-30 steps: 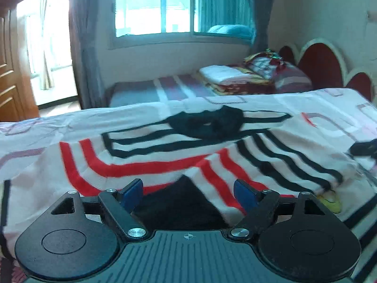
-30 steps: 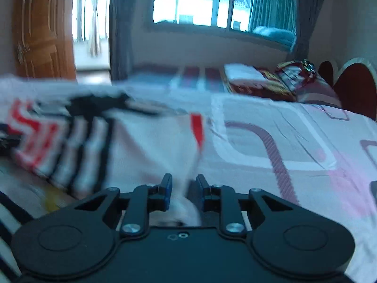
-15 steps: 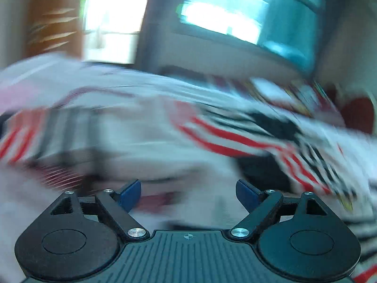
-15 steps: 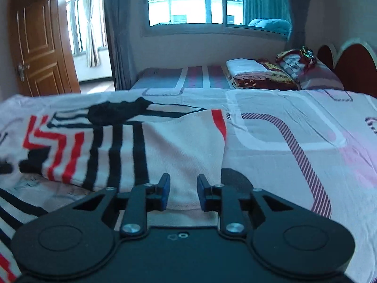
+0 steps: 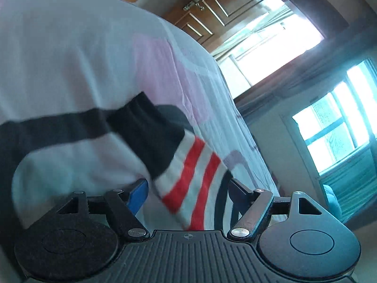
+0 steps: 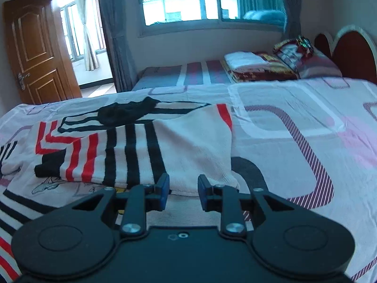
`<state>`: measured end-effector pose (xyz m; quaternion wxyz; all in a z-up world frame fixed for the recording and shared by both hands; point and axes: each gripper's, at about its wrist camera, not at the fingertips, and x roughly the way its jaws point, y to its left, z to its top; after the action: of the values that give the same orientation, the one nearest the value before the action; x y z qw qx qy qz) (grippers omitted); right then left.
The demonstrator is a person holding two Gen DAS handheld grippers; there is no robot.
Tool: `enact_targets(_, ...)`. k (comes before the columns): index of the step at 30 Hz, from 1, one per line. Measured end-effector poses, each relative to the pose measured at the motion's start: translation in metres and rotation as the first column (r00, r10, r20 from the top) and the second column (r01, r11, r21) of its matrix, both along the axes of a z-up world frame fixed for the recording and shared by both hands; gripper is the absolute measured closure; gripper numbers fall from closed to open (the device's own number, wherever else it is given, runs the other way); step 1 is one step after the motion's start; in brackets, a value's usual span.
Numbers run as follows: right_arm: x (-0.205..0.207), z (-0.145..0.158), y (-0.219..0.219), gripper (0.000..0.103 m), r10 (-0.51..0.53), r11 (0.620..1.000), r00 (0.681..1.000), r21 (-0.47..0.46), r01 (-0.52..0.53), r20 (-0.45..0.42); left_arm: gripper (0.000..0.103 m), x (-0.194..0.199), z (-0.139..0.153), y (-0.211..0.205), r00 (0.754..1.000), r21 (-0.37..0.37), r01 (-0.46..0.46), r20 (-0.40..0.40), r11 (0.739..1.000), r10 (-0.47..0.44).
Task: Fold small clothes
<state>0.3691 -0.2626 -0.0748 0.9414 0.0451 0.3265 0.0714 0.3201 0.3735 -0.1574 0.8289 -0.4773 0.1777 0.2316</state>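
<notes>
left gripper (image 5: 186, 188) closing around sleeve (image 5: 188, 165) | right gripper (image 6: 183, 188) slightly parted, empty | striped top (image 6: 132, 146) half folded, sleeve left

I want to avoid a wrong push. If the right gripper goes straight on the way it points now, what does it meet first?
Most likely the near hem of the striped garment, lying just ahead of the right gripper, whose open jaws hold nothing. Depth is hard to judge, so it may touch the bedsheet first.

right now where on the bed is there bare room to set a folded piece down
Bare bedsheet lies right of the striped garment, running toward the headboard. Left of that it is crowded: the garment covers the sheet, with more striped cloth at the near-left edge.
</notes>
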Motion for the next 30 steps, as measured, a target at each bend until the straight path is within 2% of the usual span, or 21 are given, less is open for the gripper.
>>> enact_targets(2, 0.0, 0.001, -0.003, 0.077, -0.01, 1.0, 1.0, 0.003, 0.01, 0.001, 0.029, 0.009, 0.0, 0.002, 1.0, 0.021, -0.003, -0.017, 1.0, 0.003)
enact_targets(4, 0.0, 0.003, -0.006, 0.077, -0.015, 1.0, 1.0, -0.001, 0.015, 0.008, 0.055, 0.021, 0.006, 0.001, 0.995, 0.095, 0.001, -0.103, 0.995, 0.008)
enact_targets(5, 0.0, 0.003, -0.008, 0.077, -0.017, 1.0, 1.0, -0.002, 0.018, 0.01, 0.083, 0.029, 0.008, 0.001, 0.984, 0.147, 0.003, -0.177, 0.989, 0.024)
enact_targets(6, 0.001, 0.004, -0.01, 0.077, -0.022, 1.0, 1.0, -0.003, 0.022, 0.01, 0.095, 0.033, 0.01, 0.003, 0.974, 0.176, 0.004, -0.225, 0.984, 0.036)
enact_targets(8, 0.002, 0.004, -0.014, 0.077, -0.029, 1.0, 1.0, -0.001, 0.029, 0.012, 0.098, 0.042, 0.016, 0.003, 0.978, 0.186, 0.021, -0.21, 0.982, 0.018)
enact_targets(9, 0.003, 0.005, -0.016, 0.077, -0.032, 0.999, 0.999, -0.001, 0.032, 0.013, 0.098, 0.05, 0.025, -0.001, 0.984, 0.221, 0.049, -0.178, 0.974, -0.009)
enact_targets(11, 0.003, 0.007, -0.019, 0.077, -0.04, 0.999, 0.999, 0.002, 0.04, 0.021, 0.098, 0.063, 0.049, -0.024, 0.989, 0.282, 0.136, -0.096, 0.95, -0.113)
enact_targets(12, 0.003, 0.007, -0.02, 0.077, -0.043, 0.999, 0.999, 0.005, 0.043, 0.025, 0.098, 0.074, 0.061, -0.041, 0.98, 0.303, 0.2, -0.062, 0.932, -0.191)
enact_targets(14, 0.003, 0.007, -0.022, 0.077, -0.053, 0.999, 0.998, 0.006, 0.053, 0.03, 0.098, 0.098, 0.082, -0.088, 0.939, 0.351, 0.327, -0.018, 0.878, -0.342)
enact_targets(15, 0.003, 0.007, -0.022, 0.077, -0.059, 0.998, 0.998, 0.009, 0.059, 0.031, 0.098, 0.112, 0.091, -0.117, 0.902, 0.37, 0.403, -0.008, 0.837, -0.431)
enact_targets(17, 0.003, 0.007, -0.024, 0.077, -0.073, 0.997, 0.997, 0.018, 0.072, 0.031, 0.098, 0.136, 0.101, -0.175, 0.839, 0.419, 0.5, -0.017, 0.758, -0.544)
enact_targets(20, 0.001, 0.008, -0.027, 0.077, -0.091, 0.995, 0.995, 0.032, 0.09, 0.034, 0.098, 0.171, 0.103, -0.26, 0.741, 0.451, 0.613, -0.042, 0.649, -0.67)
enact_targets(21, -0.001, 0.008, -0.028, 0.077, -0.098, 0.995, 0.995, 0.035, 0.097, 0.035, 0.098, 0.184, 0.099, -0.289, 0.702, 0.442, 0.657, -0.062, 0.611, -0.71)
enact_targets(24, -0.007, 0.008, -0.032, 0.077, -0.111, 0.993, 0.993, 0.046, 0.11, 0.03, 0.098, 0.202, 0.081, -0.366, 0.598, 0.441, 0.758, -0.174, 0.481, -0.783)
enact_targets(27, -0.011, 0.005, -0.038, 0.075, -0.131, 0.989, 0.991, 0.066, 0.129, 0.021, 0.098, 0.211, 0.053, -0.424, 0.5, 0.406, 0.836, -0.283, 0.37, -0.819)
enact_targets(29, -0.01, 0.002, -0.043, 0.075, -0.145, 0.983, 0.989, 0.109, 0.145, -0.006, 0.098, 0.216, 0.034, -0.454, 0.429, 0.389, 0.877, -0.365, 0.284, -0.826)
enact_targets(30, -0.008, 0.001, -0.045, 0.073, -0.147, 0.979, 0.989, 0.141, 0.148, -0.02, 0.094, 0.205, 0.032, -0.463, 0.431, 0.419, 0.869, -0.376, 0.265, -0.82)
